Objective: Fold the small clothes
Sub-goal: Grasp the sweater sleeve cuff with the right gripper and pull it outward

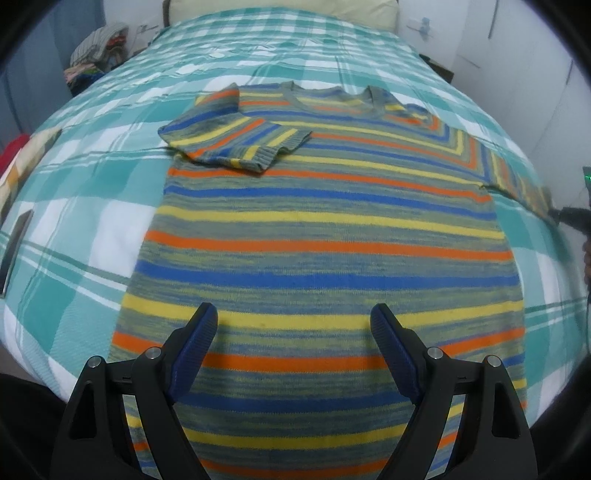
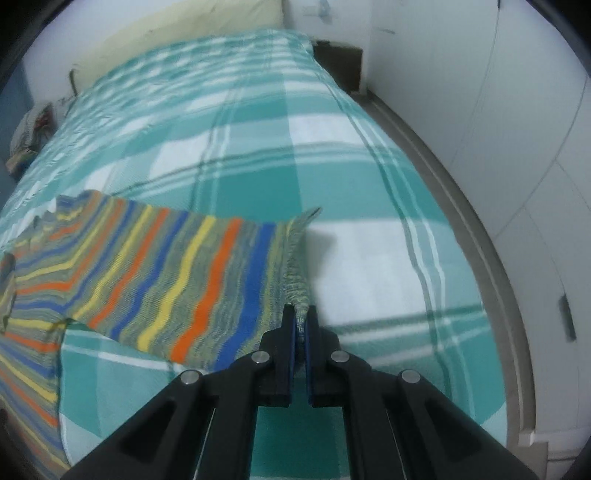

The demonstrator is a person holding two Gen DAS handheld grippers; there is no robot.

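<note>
A striped knit sweater in blue, yellow, orange and grey lies flat on the bed, neck away from me. Its left sleeve is folded across the chest. My left gripper is open and empty, hovering over the sweater's lower body. My right gripper is shut on the cuff of the right sleeve and holds it lifted and stretched out to the right above the blanket. That sleeve also shows at the right edge of the left wrist view, with the right gripper at its end.
The bed carries a teal and white checked blanket with a pale pillow at its head. A pile of clothes sits beyond the bed's far left. A white wall and cupboard run along the bed's right side.
</note>
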